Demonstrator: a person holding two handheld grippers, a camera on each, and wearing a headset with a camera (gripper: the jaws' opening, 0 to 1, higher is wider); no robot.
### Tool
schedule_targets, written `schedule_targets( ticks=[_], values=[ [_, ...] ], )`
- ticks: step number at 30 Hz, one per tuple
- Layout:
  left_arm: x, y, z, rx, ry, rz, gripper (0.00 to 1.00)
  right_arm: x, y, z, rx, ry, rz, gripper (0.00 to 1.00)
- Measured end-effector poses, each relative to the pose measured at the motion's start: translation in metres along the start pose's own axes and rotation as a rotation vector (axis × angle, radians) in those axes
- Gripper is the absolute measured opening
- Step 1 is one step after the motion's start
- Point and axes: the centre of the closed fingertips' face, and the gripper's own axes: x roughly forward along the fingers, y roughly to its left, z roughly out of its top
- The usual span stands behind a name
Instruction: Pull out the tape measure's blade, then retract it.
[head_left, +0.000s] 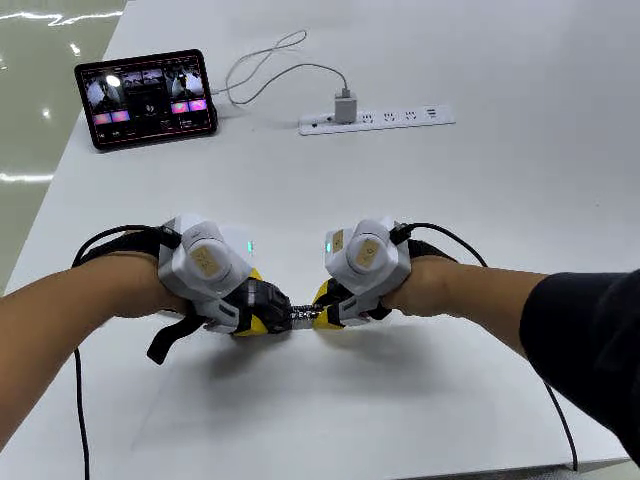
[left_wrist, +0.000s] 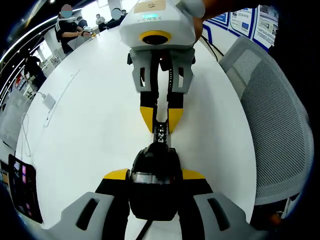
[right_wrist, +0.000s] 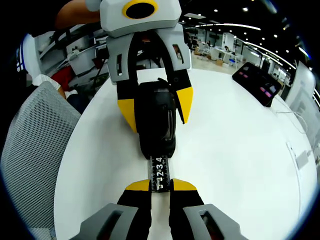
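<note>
Broad white table (head_left: 480, 200) carries everything. Grey mesh chair (left_wrist: 280, 125) beside table edge. Black tablet with lit screen (head_left: 146, 97) and white power strip (head_left: 400, 117) at far side, well apart from hands. Left gripper (head_left: 262, 308) clamped around black tape measure case (left_wrist: 154, 200), low over table near front edge. Right gripper (right_wrist: 160, 186) pinched on short numbered blade (right_wrist: 159, 172), just beside case.
</note>
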Motion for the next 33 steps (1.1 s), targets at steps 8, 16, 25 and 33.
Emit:
schedule_targets(
  ticks=[8,16,25,33],
  values=[
    [-0.001,0.0,0.0,-0.001,-0.013,-0.005,0.31,-0.004,-0.001,-0.005,0.003,0.007,0.0,0.08],
    [-0.001,-0.002,0.002,0.003,-0.022,-0.012,0.31,-0.009,-0.001,-0.01,0.011,0.006,-0.01,0.09],
    [-0.001,-0.002,0.002,0.006,-0.025,-0.011,0.31,-0.011,-0.001,-0.013,0.02,0.0,-0.033,0.09],
    [-0.001,-0.002,0.001,0.0,-0.013,-0.015,0.31,-0.012,-0.001,-0.016,0.021,0.004,-0.022,0.08]
  ],
)
